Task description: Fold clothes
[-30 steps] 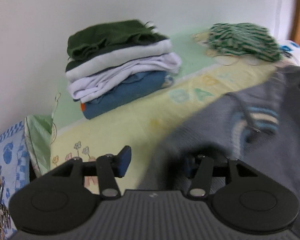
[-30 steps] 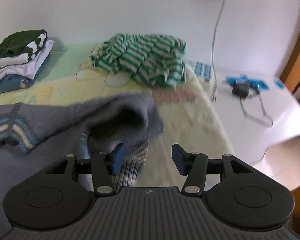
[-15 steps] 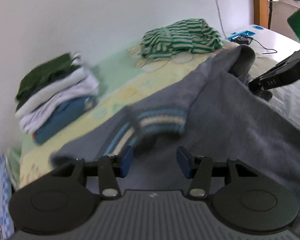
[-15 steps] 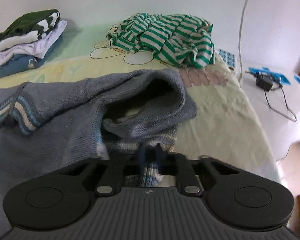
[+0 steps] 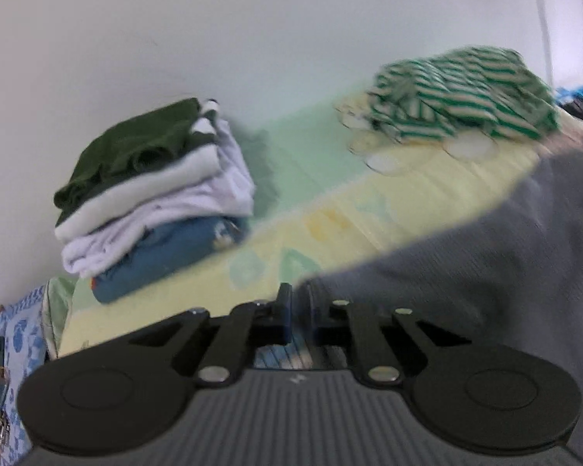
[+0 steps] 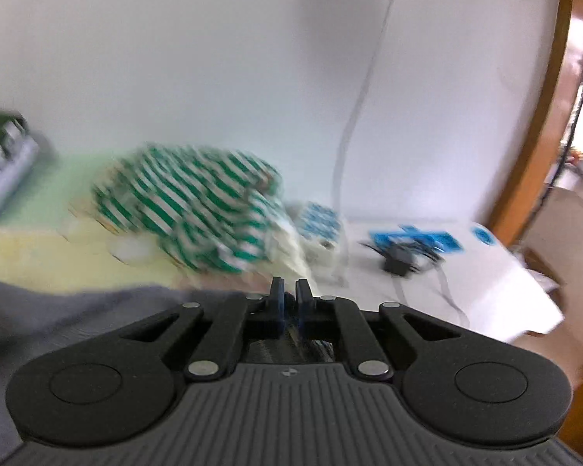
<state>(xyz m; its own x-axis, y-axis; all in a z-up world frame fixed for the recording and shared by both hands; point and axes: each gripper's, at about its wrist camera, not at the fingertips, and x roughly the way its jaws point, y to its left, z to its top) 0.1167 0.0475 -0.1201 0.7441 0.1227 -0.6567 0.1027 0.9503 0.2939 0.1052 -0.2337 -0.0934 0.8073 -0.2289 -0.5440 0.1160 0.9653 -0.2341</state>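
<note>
The grey sweater (image 5: 486, 272) lies soft and limp on the bed (image 5: 369, 202), the left tongs (image 5: 298, 310) closing on its hem and the right tongs (image 6: 287, 303) clamped on its edge, good corners to hold.

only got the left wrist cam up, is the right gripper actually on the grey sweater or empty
observer: The right gripper is shut on the grey sweater; cloth shows between its pads.
operator: which way does the cloth run from it
observer: Off towards the left side of the right wrist view, and under the gripper's body.
operator: anything past its tips i should avoid
observer: A black charger with its cable lies on the white surface, ahead and to the right of the tips.
</note>
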